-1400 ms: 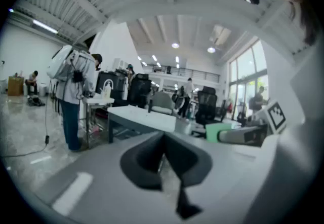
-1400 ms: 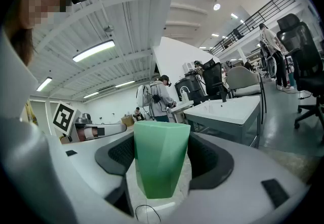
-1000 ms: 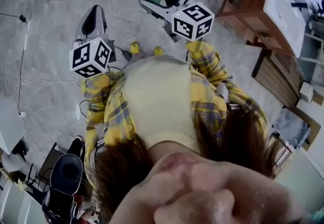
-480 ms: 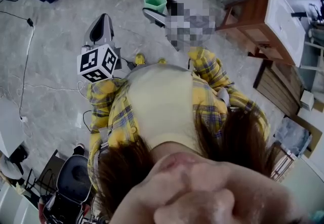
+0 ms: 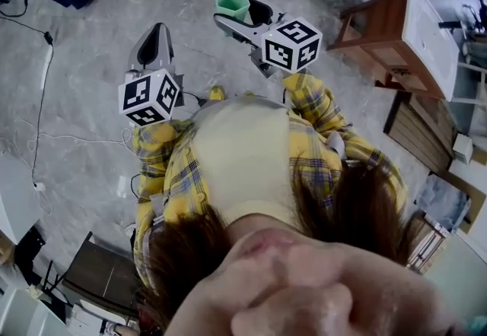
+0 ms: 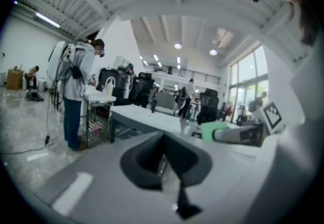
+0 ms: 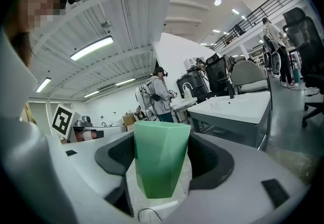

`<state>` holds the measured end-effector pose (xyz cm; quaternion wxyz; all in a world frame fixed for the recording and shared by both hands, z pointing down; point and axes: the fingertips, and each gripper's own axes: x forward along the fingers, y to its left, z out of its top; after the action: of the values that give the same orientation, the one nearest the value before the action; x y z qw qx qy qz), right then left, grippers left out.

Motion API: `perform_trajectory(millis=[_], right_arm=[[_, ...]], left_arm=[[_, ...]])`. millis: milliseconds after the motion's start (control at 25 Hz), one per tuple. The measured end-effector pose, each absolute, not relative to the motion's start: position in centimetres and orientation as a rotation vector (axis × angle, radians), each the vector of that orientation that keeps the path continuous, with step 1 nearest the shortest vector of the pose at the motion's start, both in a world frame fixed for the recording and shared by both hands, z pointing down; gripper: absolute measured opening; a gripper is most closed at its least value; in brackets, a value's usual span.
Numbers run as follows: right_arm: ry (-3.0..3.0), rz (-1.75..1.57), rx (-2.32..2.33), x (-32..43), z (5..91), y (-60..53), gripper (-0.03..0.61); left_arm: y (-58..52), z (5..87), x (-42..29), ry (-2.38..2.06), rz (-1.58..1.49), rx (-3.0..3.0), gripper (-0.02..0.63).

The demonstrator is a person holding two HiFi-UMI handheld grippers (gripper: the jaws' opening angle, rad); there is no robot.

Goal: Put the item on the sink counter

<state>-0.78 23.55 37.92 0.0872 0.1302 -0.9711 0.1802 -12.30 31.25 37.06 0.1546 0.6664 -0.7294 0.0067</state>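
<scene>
Grey marbled floor point(image 5: 84, 137) is spreading below the person, with a white-topped wooden worktop point(image 5: 426, 23) standing to the right. The right hand-held gripper point(image 5: 242, 14) is clamping its jaws on the green cup point(image 7: 161, 159), carrying it upright in the air, well apart from that worktop. The left hand-held gripper point(image 6: 164, 162) is pressing its jaws together.

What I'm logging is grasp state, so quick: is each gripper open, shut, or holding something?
Left gripper: shut, nothing between the jaws.
Right gripper: shut on the green cup.
</scene>
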Motion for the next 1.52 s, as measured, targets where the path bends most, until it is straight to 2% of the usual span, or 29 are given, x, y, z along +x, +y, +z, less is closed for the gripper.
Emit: perform_trajectory(millis=[760,1520], right_arm=[[-2.854,0.564,0.416,-4.2,39.1,21.3,0.31],[-2.908,0.583,0.282,-4.8,38.8,5.5,0.31]], left_arm=[[28.6,38.8,-14.5,-2.004,0.015,1.924,0.006],[12.2,38.0,-13.1,-2.069,0.068,1.9,0.006]])
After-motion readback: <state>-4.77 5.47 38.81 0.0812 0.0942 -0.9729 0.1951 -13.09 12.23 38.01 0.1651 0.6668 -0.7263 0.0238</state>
